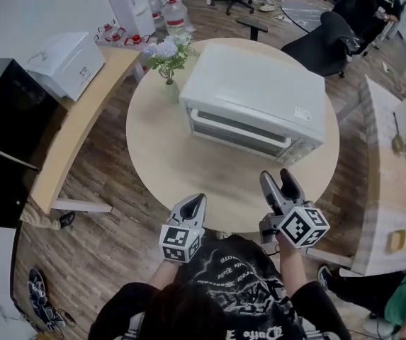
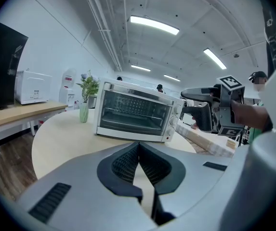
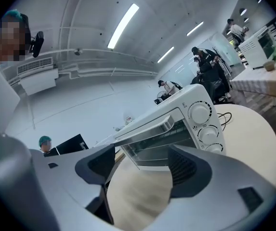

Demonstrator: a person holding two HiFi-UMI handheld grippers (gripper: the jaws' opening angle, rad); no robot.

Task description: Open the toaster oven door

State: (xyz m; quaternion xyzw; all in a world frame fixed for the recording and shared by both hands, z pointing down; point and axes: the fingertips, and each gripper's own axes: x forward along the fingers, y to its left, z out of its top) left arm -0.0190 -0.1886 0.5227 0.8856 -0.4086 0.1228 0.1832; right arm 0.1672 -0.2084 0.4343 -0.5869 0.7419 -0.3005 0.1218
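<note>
Currently oven [image 1: 252, 98] on table [image 1: 159, 154], door [image 2: 135, 112] closed. Right gripper [image 1: 282, 184] spread, empty; left gripper [image 1: 196, 204] pressed together (idle). Best, I'd judge: pinch handle [image 3: 146, 128] centrally, swing down.

No wording reads clearly: white print on the black T-shirt [image 1: 224, 289] just behind the right gripper [image 1: 276, 177] and a small label [image 1: 302, 113] atop the toaster oven [image 1: 252, 91] ahead of it are too small.

I see bright, even light from ceiling strips [image 2: 154, 25], soft shadows, heavy fisheye with dark corners on gripper views
</note>
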